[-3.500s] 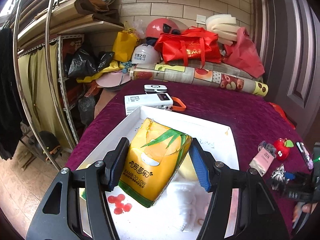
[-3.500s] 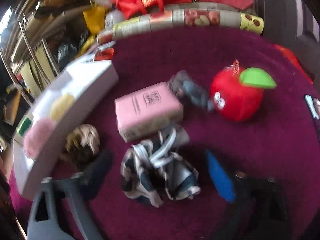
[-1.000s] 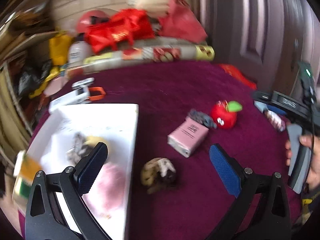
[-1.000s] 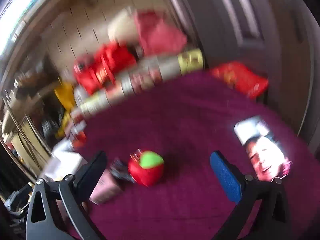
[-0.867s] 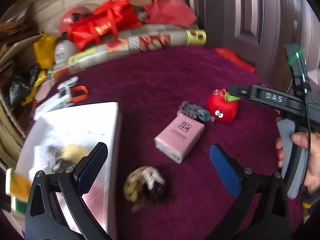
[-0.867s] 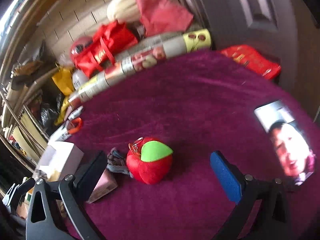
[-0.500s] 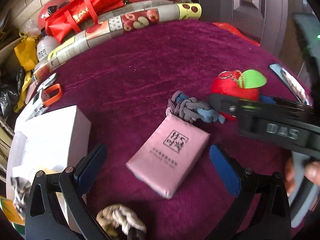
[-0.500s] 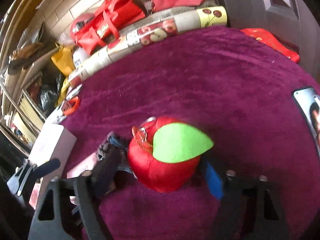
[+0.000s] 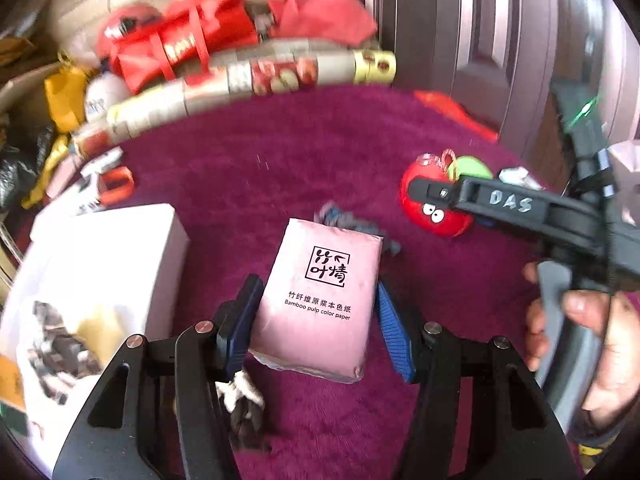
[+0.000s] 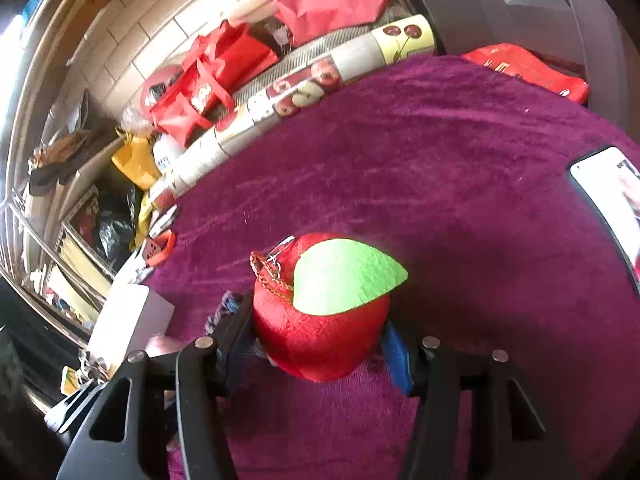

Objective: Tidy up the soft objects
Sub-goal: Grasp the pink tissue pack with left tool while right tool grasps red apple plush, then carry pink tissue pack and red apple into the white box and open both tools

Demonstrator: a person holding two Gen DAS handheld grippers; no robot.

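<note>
Right now the pink tissue pack (image 9: 320,300) lies flat on the purple cloth (image 9: 280,168), just beside the white box (image 9: 100,272) that already has soft stuff in it. The left gripper (image 9: 316,320) has a pad on each long side of the pack, w/ its jaws closing. The left pad touches the pack; the right pad looks a tiny bit off it, so I'd say it's not a full squeeze yet. Grabbing the long sides makes sense bc the pack is squishy & narrow that way.

The red plush apple (image 10: 320,320) w/ its green leaf (image 10: 344,276) sits on the cloth too, well apart from the box. The right gripper (image 10: 316,344) has its jaws closing around it, both pads pressed into the fuzzy sides. A gray-blue knotted rope bit (image 9: 352,224) lies betw. pack & apple.

Both grippers point down at a slant. In the left view, a hand (image 9: 576,336) wraps the right gripper's handle, fingers on the trigger.
</note>
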